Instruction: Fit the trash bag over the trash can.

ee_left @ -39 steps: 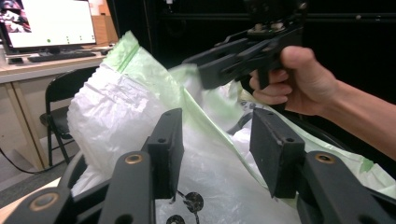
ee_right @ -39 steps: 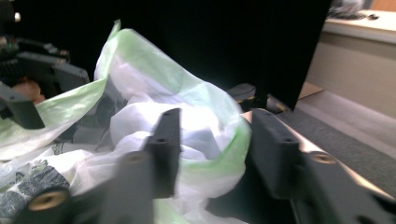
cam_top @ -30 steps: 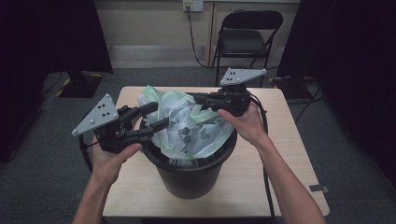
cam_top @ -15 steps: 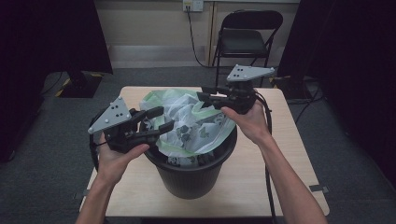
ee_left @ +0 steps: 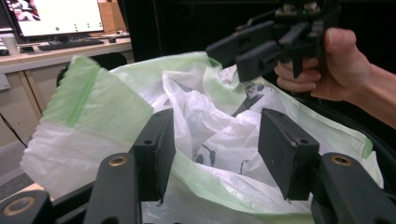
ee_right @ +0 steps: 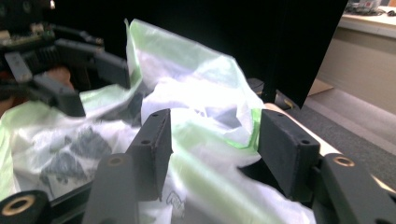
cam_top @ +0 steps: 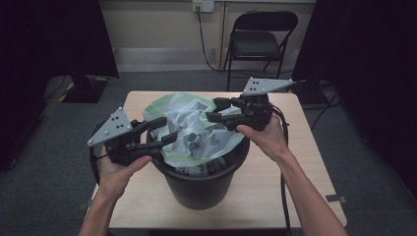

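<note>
A black bin (cam_top: 204, 182) stands on the table (cam_top: 295, 167), toward the person's side of it. A white bag (cam_top: 194, 123) with a green rim sits in the bin, its edge rising loose above the bin's rim, highest at the far left side. Dark printed figures show on the crumpled plastic inside.

The left gripper (cam_top: 164, 135) hovers at the bin's left rim, jaws spread, the bag's green edge lying between them without being pinched; in the left gripper view the plastic (ee_left: 140, 107) billows up past both jaws.

The right gripper (cam_top: 219, 110) hovers over the bin's far right rim, jaws also spread wide, with the bag's edge (ee_right: 205, 93) between and behind them, ungripped. The two grippers face each other across the bin, well apart.

A folding chair (cam_top: 260, 39) stands on the floor beyond the bin.
</note>
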Demonstrator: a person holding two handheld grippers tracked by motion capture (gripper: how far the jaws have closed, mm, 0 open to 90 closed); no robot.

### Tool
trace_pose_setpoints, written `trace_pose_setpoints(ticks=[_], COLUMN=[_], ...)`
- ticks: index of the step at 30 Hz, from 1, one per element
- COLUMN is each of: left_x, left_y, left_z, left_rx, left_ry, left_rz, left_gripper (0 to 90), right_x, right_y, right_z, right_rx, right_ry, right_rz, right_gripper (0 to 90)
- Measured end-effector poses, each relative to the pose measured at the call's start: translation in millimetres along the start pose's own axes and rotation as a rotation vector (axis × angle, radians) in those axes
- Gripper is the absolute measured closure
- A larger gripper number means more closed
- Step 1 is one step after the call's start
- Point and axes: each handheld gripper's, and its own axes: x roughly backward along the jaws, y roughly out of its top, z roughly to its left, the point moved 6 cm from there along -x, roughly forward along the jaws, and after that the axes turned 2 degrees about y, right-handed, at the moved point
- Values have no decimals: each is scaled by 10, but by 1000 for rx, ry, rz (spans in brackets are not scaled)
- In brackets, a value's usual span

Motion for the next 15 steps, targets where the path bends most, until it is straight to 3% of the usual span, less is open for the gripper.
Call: trace_pose_setpoints(ticks=[5, 7, 9, 11, 13, 15], left_x=[3, -7, -9, 2, 10, 9], left_y=[39, 67, 110, 166, 218, 256], left_z=[30, 32, 27, 31, 56, 91], left_rx=[8, 5, -4, -6, -8, -17], left_ry=[7, 6, 7, 6, 12, 19], left_rz=[-13, -13, -15, -27, -35, -38], left_gripper=[459, 457, 454, 453, 451, 445], right_x=[-22, -43, -74, -85, -86, -94], right_y=[-77, -94, -131, -158, -173, -180], right_z=[6, -3, -57, -105, -140, -165], right_rx=[15, 28, 36, 34, 33, 32], right_ry=[26, 21, -15, -18, -23, -19], right_rz=[43, 74, 127, 136, 130, 122], right_gripper=[375, 389, 432, 459, 690, 813])
